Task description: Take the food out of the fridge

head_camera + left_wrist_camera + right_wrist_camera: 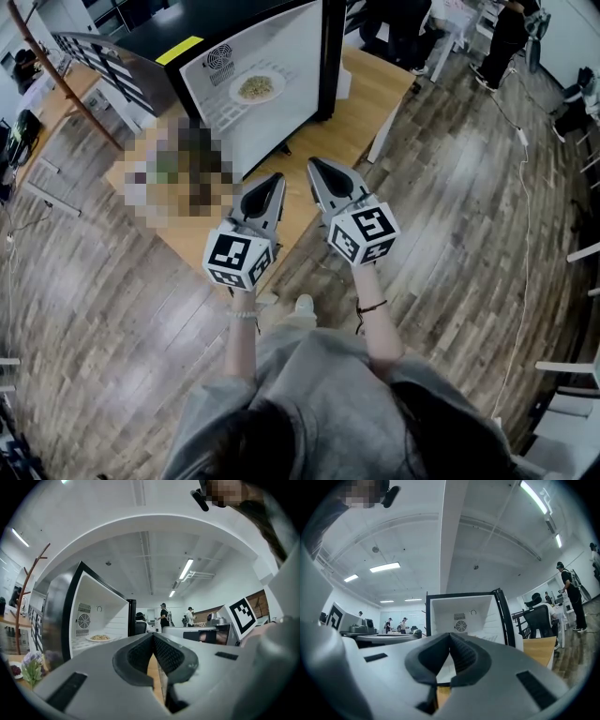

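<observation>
Nothing here can be read as text. The yellow label [179,50] on the fridge's black top is too small to make out, and your two marker cubes carry only black-and-white squares.

Your left gripper [275,178] is clamped shut, its ribbed pads meeting tip to tip with nothing between them. Your right gripper [316,165] is pinched closed too, and is also empty. Both are held side by side over the near edge of the wooden table [361,112], pointing at the fridge [281,131].

The fridge stands on the table with its opening facing you and its door [103,61] swung wide to the left. The plate of noodles [256,86] sits on the fridge's white floor towards the back wall, just below and to the right of the round fan grille [219,58]. It is well apart from both grippers.

The left gripper view [153,635] shows the plate [99,638] from the side. It alone shows a small bunch of flowers [32,662] at the left edge and the wooden coat stand [29,597] rising beside the door. Your right gripper's marker cube [243,615] is at its right.

The right gripper view [450,635] looks square into the fridge [440,620] and shows the fan grille [461,626]. Your own closed jaws cover the fridge floor, so the plate does not show there. Both gripper views show people standing at benches far behind, which the head view does not show in that direction.
</observation>
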Demonstrator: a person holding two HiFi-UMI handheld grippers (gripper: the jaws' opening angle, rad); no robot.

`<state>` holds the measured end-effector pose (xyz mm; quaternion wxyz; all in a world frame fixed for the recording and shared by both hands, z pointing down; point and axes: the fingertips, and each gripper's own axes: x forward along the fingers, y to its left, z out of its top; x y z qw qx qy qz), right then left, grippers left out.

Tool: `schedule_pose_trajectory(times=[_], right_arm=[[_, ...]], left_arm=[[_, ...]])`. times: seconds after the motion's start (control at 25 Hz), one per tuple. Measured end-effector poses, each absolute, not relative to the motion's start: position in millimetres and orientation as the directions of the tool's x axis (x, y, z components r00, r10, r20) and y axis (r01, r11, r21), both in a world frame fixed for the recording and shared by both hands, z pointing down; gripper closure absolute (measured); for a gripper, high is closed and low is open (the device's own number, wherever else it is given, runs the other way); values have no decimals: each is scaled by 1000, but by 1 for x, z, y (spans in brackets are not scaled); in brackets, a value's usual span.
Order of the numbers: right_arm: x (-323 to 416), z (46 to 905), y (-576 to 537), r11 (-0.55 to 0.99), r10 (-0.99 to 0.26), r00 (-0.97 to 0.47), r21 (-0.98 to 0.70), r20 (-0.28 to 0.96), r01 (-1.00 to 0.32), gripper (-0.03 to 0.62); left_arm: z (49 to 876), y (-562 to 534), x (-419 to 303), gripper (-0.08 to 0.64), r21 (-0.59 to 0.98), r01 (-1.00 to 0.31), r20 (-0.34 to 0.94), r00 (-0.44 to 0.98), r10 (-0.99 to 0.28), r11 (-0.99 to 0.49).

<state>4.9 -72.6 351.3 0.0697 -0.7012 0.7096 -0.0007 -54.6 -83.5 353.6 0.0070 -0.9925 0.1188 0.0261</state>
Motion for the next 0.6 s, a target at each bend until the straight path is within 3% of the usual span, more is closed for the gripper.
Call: schedule_pose_trajectory(times=[0.6], right_arm=[[19,359,-128,45,-997,-38,-103,-70,-994,583]], left_arm=[[358,-129,-35,552,11,-243,-58,968,-243,-970]])
